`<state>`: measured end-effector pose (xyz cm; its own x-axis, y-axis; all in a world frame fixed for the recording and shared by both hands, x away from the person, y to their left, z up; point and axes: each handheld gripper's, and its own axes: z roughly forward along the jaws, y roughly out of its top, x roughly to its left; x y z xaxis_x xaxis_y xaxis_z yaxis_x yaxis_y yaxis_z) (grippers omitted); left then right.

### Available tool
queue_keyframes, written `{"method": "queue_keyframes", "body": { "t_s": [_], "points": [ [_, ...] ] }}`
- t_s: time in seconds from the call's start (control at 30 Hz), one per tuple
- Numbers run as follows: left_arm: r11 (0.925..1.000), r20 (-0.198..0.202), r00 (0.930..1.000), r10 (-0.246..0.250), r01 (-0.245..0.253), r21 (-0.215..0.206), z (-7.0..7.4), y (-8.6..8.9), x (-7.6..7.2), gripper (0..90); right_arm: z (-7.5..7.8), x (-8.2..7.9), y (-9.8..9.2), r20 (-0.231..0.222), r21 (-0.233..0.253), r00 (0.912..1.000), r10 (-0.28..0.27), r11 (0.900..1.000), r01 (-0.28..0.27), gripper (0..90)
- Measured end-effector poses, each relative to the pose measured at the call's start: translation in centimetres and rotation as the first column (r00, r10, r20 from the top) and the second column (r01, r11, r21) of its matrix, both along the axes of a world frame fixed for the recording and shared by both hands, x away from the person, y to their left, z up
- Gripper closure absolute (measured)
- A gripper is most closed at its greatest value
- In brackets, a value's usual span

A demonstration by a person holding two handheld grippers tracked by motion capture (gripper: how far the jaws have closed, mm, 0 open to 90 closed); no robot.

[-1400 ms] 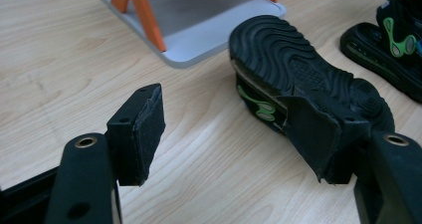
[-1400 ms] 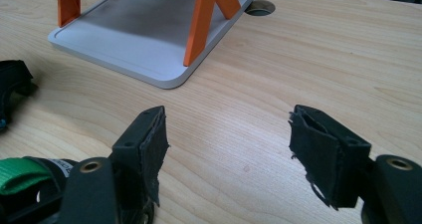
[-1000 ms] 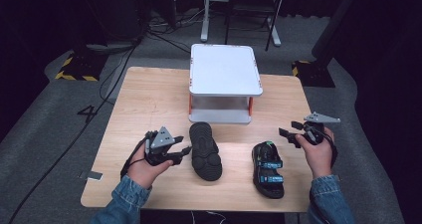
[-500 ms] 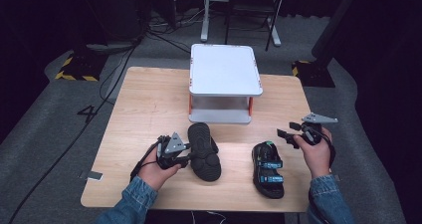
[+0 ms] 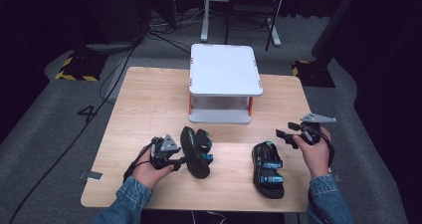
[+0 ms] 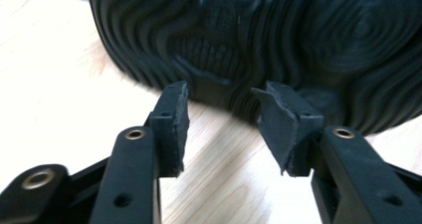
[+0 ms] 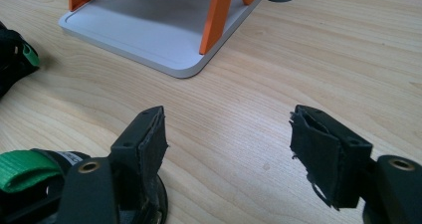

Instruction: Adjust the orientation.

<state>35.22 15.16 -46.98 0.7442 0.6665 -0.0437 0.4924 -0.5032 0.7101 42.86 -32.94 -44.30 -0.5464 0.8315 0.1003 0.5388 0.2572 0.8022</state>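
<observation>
A black sandal (image 5: 195, 145) stands tipped on its side at the table's front middle, straps to the right. Its ribbed sole (image 6: 249, 45) faces my left gripper (image 5: 182, 160). That gripper (image 6: 221, 114) is open, its tips just short of the sole's lower edge, with bare wood between the jaws. The matching sandal (image 5: 268, 169), with blue and green straps, lies flat to the right. Beyond that sandal's toe my right gripper (image 5: 281, 136) hovers open. In the right gripper view that gripper (image 7: 229, 149) has only tabletop between its jaws, and a green strap (image 7: 27, 176) shows at the lower left.
A white two-tier stand (image 5: 225, 69) with orange legs sits at the back middle of the wooden table (image 5: 144, 104); its base plate (image 7: 149, 30) lies ahead of my right gripper. Cables and chair legs cover the floor behind.
My left gripper moved right up to the left sandal, which has tipped from lying flat onto its side. The right gripper has barely shifted.
</observation>
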Motion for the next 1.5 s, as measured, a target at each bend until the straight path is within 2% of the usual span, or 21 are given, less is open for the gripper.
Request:
{"method": "queue_keyframes", "body": {
  "t_s": [0.03,0.1,0.13,0.17,0.23,0.33,0.4,0.5,0.6,0.63,0.73,0.87,0.97,1.07,1.13,1.17,1.2,1.23,1.37,1.43,1.5],
  "points": [
    [0.9999,0.003,1.0,0.007,-0.007,-0.009,0.2,0.1,0.0,51.7,0.0,0.0,0.0,0.001,0.003,1.0,-0.001,1.0,0.001,30.7],
    [0.9974,0.003,0.9994,0.034,-0.034,-0.064,1.2,0.8,-0.1,49.8,0.1,0.0,-0.1,0.003,0.006,1.0,-0.005,1.0,0.005,30.7],
    [0.9974,0.003,0.9994,0.034,-0.034,-0.064,1.2,0.8,-0.1,49.3,0.1,0.0,-0.2,0.004,0.004,1.0,-0.004,1.0,0.004,30.7],
    [0.9881,0.023,0.9972,0.071,-0.067,-0.138,2.3,1.3,0.0,49.0,0.1,-0.1,-0.2,0.007,0.006,1.0,-0.006,1.0,0.005,30.7],
    [0.9737,0.069,0.9935,0.09,-0.073,-0.216,3.3,1.0,0.0,49.4,0.1,-0.1,-0.2,0.006,0.004,1.0,-0.007,1.0,0.007,30.7],
    [0.9712,0.118,0.9911,0.062,-0.033,-0.236,3.9,-0.3,0.4,53.5,-0.2,-0.2,-0.1,-0.003,-0.004,1.0,-0.005,1.0,0.005,30.6],
    [0.9758,0.093,0.9955,0.017,0.003,-0.218,3.8,-1.6,1.2,63.3,-0.2,-0.5,-0.1,-0.008,-0.009,0.9999,-0.006,1.0,0.006,30.6],
    [0.9842,0.078,0.9965,-0.03,0.043,-0.172,3.4,-3.1,2.0,70.6,-0.1,-0.9,-0.2,-0.002,-0.008,0.9999,-0.011,1.0,0.011,30.5],
    [0.9949,0.055,0.9978,-0.037,0.042,-0.092,2.6,-3.4,2.2,74.4,0.1,-1.3,-0.6,0.005,-0.003,0.9998,-0.021,1.0,0.021,30.5],
    [0.9922,0.044,0.9983,-0.038,0.043,-0.117,2.5,-3.3,2.3,74.6,0.1,-1.3,-0.7,0.004,-0.004,0.9998,-0.021,1.0,0.021,30.5],
    [0.9934,0.041,0.9988,-0.025,0.03,-0.111,2.7,-2.6,2.2,76.1,0.0,-1.4,-1.1,0.0,0.004,0.9995,-0.031,1.0,0.031,30.5],
    [0.9905,0.022,0.9998,0.001,0.002,-0.138,2.8,-1.5,1.8,76.0,-0.1,-1.3,-1.0,-0.003,0.004,0.9996,-0.027,1.0,0.027,30.5],
    [0.9891,0.018,0.9995,0.027,-0.025,-0.145,3.0,-0.2,1.3,73.9,0.2,-1.1,-0.9,0.006,0.009,0.9998,-0.018,1.0,0.018,30.5],
    [0.9875,-0.012,0.9987,0.05,-0.051,-0.149,3.1,1.5,0.7,70.4,0.3,-0.7,-0.6,0.011,0.013,0.9999,-0.013,1.0,0.013,30.5],
    [0.9891,-0.052,0.9958,0.075,-0.081,-0.123,3.1,3.0,0.4,70.0,0.3,-0.4,-0.2,0.008,0.016,1.0,-0.004,1.0,0.004,30.5],
    [0.9903,-0.058,0.9941,0.092,-0.097,-0.099,3.0,3.5,0.3,70.0,0.3,-0.3,0.0,0.008,0.014,1.0,0.003,1.0,-0.003,30.5],
    [0.9903,-0.058,0.9941,0.092,-0.097,-0.099,3.0,3.5,0.3,70.0,0.3,-0.1,0.2,0.006,0.013,0.9999,0.011,1.0,-0.011,30.5],
    [0.9914,-0.08,0.9904,0.113,-0.118,-0.057,2.6,4.3,0.1,69.9,0.3,0.1,0.4,0.008,0.012,0.9998,0.02,1.0,-0.02,30.5],
    [0.9862,-0.114,0.9834,0.142,-0.15,-0.069,1.5,5.3,0.1,69.5,0.4,0.6,1.1,0.009,0.014,0.9993,0.036,0.999,-0.036,30.4],
    [0.984,-0.124,0.9786,0.164,-0.171,-0.048,1.0,5.4,0.0,70.1,0.4,0.9,1.3,0.006,0.015,0.9991,0.041,0.999,-0.041,30.3],
    [0.9837,-0.127,0.9755,0.18,-0.179,0.02,0.1,5.5,0.1,70.8,0.5,1.0,1.4,0.01,0.018,0.9991,0.042,0.999,-0.042,30.3]
  ]
}}
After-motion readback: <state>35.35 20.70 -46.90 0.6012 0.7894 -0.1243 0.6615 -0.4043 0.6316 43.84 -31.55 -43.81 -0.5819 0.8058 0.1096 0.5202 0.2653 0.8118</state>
